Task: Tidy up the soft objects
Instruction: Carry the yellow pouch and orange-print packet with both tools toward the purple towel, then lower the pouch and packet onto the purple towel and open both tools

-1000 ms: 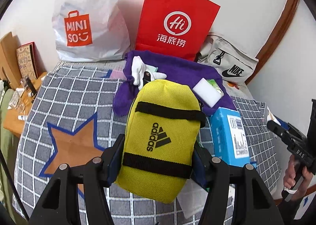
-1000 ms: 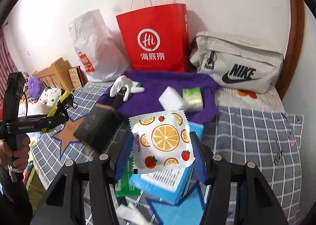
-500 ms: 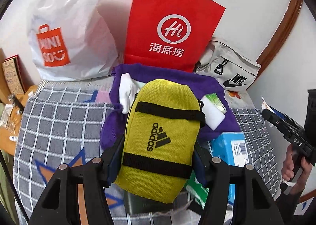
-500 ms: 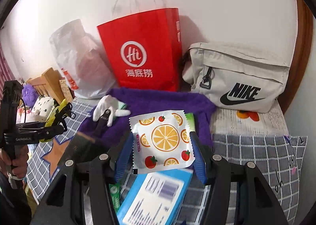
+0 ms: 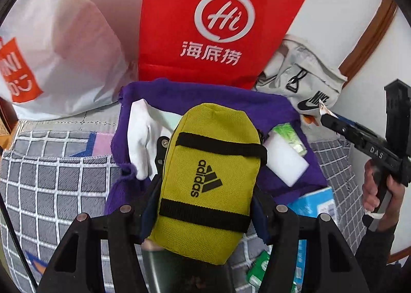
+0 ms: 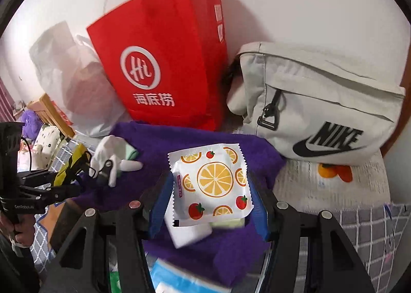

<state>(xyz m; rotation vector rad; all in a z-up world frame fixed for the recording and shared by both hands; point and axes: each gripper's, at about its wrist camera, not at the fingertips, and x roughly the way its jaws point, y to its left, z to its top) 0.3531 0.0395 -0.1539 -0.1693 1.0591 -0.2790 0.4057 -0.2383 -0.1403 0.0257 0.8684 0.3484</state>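
Note:
My left gripper (image 5: 205,205) is shut on a yellow Adidas pouch (image 5: 208,185), held above a purple towel (image 5: 280,110) on the bed. On that towel lie a white glove (image 5: 140,133) and a white sponge block (image 5: 285,162). My right gripper (image 6: 210,203) is shut on a white packet printed with orange slices (image 6: 210,182), over the same purple towel (image 6: 179,136). In the right wrist view the left gripper with the yellow pouch (image 6: 69,164) shows at the left edge. The right gripper's body (image 5: 364,139) and a hand appear at the right of the left wrist view.
A red paper bag (image 5: 218,26), a white Miniso plastic bag (image 5: 56,44) and a grey Nike bag (image 6: 321,103) stand against the wall behind the towel. A blue box (image 5: 316,203) and a green packet (image 5: 259,270) lie on the checked bedspread (image 5: 51,177).
Both grippers have moved forward toward the wall with their loads. The red bag, Nike bag and purple towel now loom larger; the blue box has slid down toward the frames' lower edges.

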